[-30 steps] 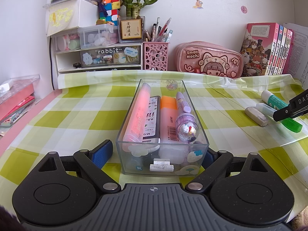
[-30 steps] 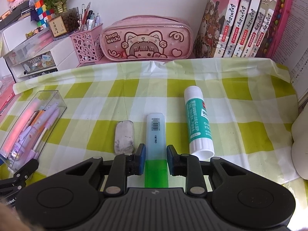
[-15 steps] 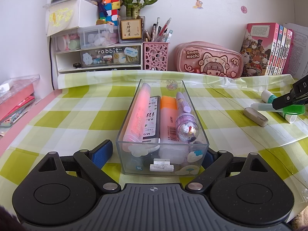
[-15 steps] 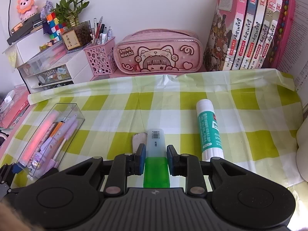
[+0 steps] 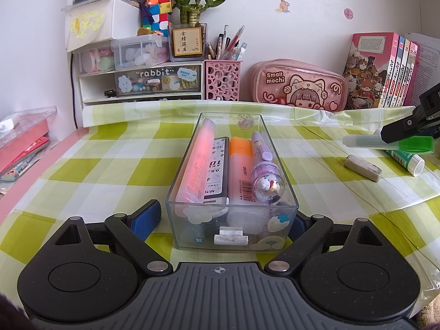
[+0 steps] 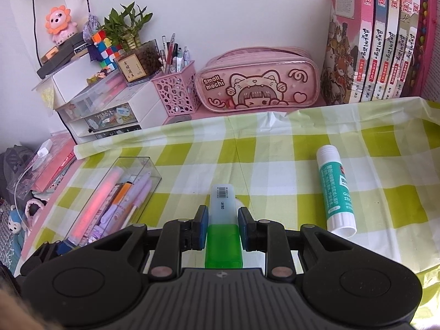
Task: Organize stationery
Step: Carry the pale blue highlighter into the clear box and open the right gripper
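The left gripper (image 5: 224, 217) sits low at the near edge of the bench, tilted a little downward, its blue-padded fingers (image 5: 144, 216) spread wide on either side of the near end of a clear plastic organizer box (image 5: 232, 233). The left pad stands just clear of the box wall; the right pad is mostly hidden behind the box corner, so contact there cannot be told. The box lies lengthwise on the green-and-white checked cloth (image 5: 110, 165), running from the near edge toward the back. Inside it lie a pink tube (image 5: 198, 162), a black-cased refill pack (image 5: 216, 170), an orange highlighter (image 5: 240, 162) and a purple pen with a cartoon charm (image 5: 265, 173).

The right gripper (image 6: 222, 227) is angled more steeply down, and its fingers are clamped on a green highlighter (image 6: 223, 220) at the joint between the green cap and the pale barrel. The barrel points away toward the back edge. In the left wrist view the highlighter hangs clear above the cloth, toward the right edge of the bench, with a grey eraser (image 5: 363, 167) lying on the cloth below it. Just right of the highlighter a glue stick (image 6: 335, 192) lies on the cloth.

Along the back edge stand a pink mesh pen holder (image 6: 176, 95), a pink pencil case (image 6: 258, 81) and a row of books (image 6: 376, 46).
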Available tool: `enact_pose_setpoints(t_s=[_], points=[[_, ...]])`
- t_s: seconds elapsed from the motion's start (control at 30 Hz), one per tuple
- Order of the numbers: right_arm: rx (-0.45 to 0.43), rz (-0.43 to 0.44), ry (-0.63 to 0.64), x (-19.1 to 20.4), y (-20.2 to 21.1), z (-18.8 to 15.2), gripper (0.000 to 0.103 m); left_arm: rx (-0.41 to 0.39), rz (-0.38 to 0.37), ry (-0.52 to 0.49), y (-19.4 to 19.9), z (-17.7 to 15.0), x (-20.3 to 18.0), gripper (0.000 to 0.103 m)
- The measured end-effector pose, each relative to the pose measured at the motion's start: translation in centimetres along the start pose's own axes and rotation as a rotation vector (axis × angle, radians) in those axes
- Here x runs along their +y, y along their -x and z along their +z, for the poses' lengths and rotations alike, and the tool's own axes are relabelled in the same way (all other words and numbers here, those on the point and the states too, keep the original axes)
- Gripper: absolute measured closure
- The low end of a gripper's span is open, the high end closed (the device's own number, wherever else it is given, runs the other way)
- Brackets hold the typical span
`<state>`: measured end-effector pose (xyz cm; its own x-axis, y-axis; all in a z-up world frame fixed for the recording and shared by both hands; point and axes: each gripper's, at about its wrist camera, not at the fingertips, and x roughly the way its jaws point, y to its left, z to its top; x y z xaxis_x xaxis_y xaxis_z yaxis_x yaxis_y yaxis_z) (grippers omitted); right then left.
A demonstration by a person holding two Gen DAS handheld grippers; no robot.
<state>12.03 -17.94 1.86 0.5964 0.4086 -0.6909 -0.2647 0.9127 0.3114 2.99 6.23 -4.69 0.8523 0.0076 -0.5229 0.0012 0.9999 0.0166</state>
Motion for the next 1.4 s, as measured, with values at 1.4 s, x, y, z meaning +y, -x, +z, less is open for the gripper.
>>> enact_pose_setpoints(t_s=[1.4], points=[[0.102,0.129,-0.053,11.6,-7.5,2.4,0.081,-0.005,0.001,0.002,-0.1,0.1,0.0,0.014]])
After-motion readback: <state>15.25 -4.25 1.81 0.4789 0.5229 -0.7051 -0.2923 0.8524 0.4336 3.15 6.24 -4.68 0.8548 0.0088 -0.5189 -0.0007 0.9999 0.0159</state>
